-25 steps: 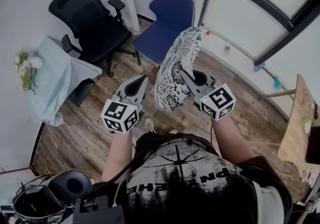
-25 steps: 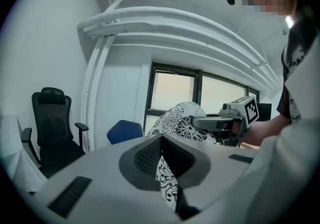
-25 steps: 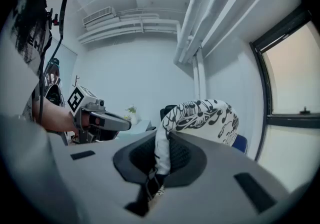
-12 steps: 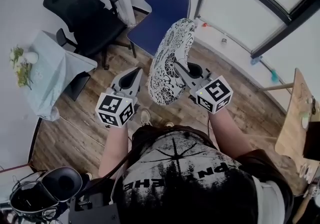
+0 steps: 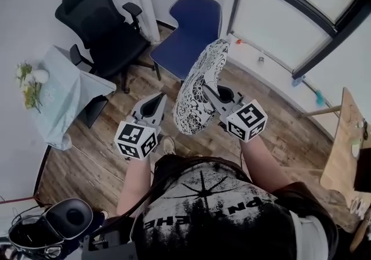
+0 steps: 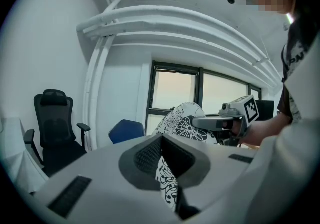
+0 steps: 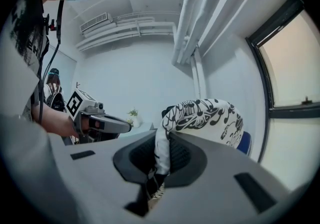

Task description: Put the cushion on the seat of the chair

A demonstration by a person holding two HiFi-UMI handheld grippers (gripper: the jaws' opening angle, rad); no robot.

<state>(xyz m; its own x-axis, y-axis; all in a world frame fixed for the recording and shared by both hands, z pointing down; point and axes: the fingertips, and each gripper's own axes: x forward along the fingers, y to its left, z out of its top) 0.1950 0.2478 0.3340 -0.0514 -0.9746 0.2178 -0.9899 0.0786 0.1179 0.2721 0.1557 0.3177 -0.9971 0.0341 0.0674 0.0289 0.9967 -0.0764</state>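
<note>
A white cushion [image 5: 200, 87] with black floral print stands on edge in the air, in front of my chest. My right gripper [image 5: 208, 86] is shut on its right side, and the fabric shows pinched between the pads [image 7: 161, 143]. The cushion [image 7: 205, 115] bulges above the jaws. My left gripper [image 5: 159, 97] hovers just left of the cushion, apart from it. Its jaws look closed together on nothing [image 6: 161, 143]. The blue chair [image 5: 188, 29] stands beyond the cushion with a bare seat. It also shows in the left gripper view [image 6: 125, 130].
A black office chair [image 5: 104, 26] stands left of the blue one. A small table with a pale cloth [image 5: 64, 90] and flowers [image 5: 29, 82] is at the far left. A dark-framed window [image 5: 290, 15] runs along the right, and a wooden desk edge [image 5: 348, 137] is at far right.
Only the head view has shifted a little. Both grippers and the cushion keep the same places relative to each other.
</note>
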